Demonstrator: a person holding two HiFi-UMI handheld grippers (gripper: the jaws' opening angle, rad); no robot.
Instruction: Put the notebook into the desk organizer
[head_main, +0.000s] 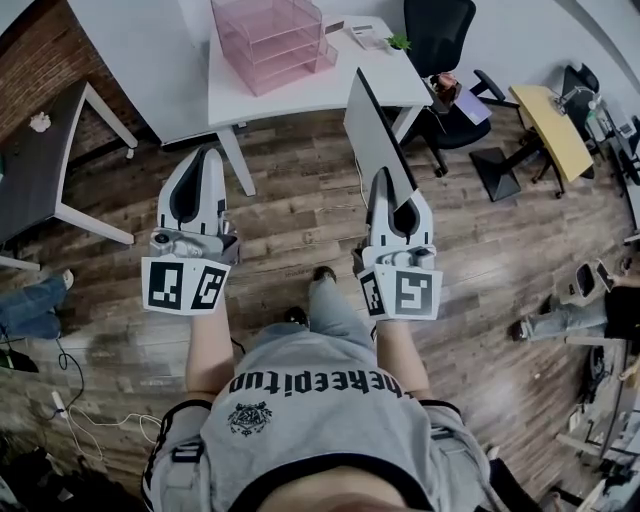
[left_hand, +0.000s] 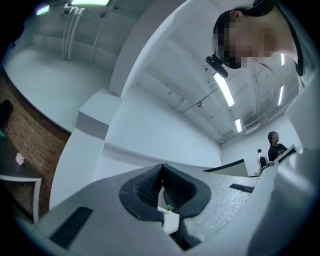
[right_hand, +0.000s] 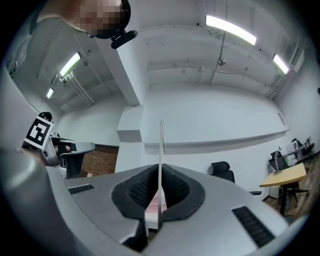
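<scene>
The right gripper (head_main: 384, 178) clamps the thin grey notebook (head_main: 372, 125) upright, well short of the pink tiered plastic desk organizer (head_main: 272, 40) on the white table (head_main: 330, 88), likely for sliding in edge-first. The left gripper (head_main: 207, 155), jaws together and empty, hangs equally short of it.

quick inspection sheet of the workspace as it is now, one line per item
surface: white table, mostly bare, ahead of both grippers
job's things: pink desk organizer stands on the table; notebook held on edge in the air, short of the table
clutter: small green plant and a few small items near the table's far corner
grippers: left gripper shut, nothing between its fingers; right gripper shut on the notebook
cables: white cable loose on the floor at the person's left
surroundings: wooden floor, black office chair, yellow table
</scene>
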